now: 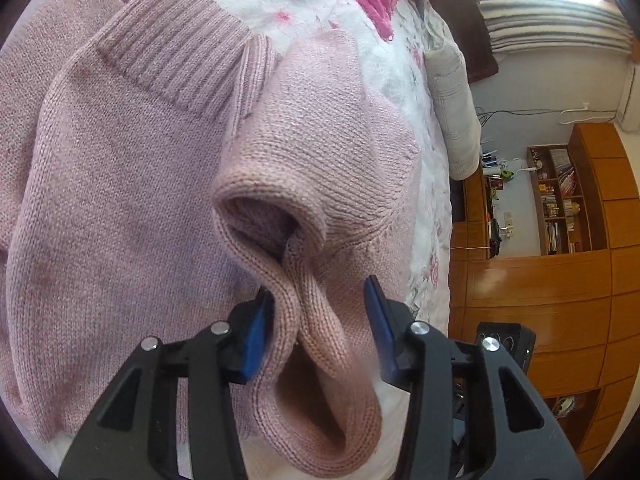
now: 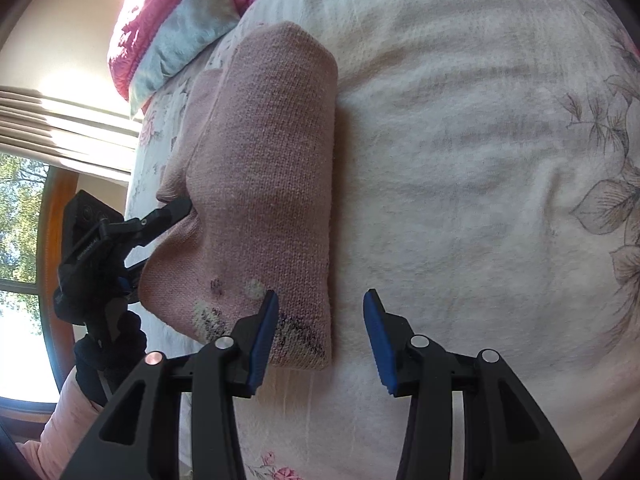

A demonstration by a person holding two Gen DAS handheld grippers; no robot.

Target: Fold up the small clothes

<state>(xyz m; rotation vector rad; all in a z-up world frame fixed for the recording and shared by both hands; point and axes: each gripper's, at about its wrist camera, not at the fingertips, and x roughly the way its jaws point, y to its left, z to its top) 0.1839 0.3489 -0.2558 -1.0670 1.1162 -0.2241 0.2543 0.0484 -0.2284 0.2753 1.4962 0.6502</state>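
Observation:
A pink knit sweater (image 1: 120, 184) with a ribbed collar (image 1: 176, 48) lies on a white floral bedspread (image 1: 320, 12). My left gripper (image 1: 319, 292) is open, its blue pads on either side of a raised fold of the sweater's sleeve (image 1: 320, 344); the left pad touches the knit. In the right wrist view the sweater (image 2: 272, 168) forms a long folded strip with a dark and white pattern (image 2: 224, 312) at its near end. My right gripper (image 2: 322, 296) hangs open above that near right corner, holding nothing. The left gripper (image 2: 160, 240) shows at the strip's left edge.
A pink quilt (image 2: 160, 12) lies heaped at the head of the bed, with a grey folded blanket (image 1: 452, 92) along the bed's edge. Wooden cabinets and a bookshelf (image 1: 560, 200) stand beyond. A gloved hand (image 2: 108, 352) holds the left gripper. Bare bedspread (image 2: 480, 160) spreads right of the sweater.

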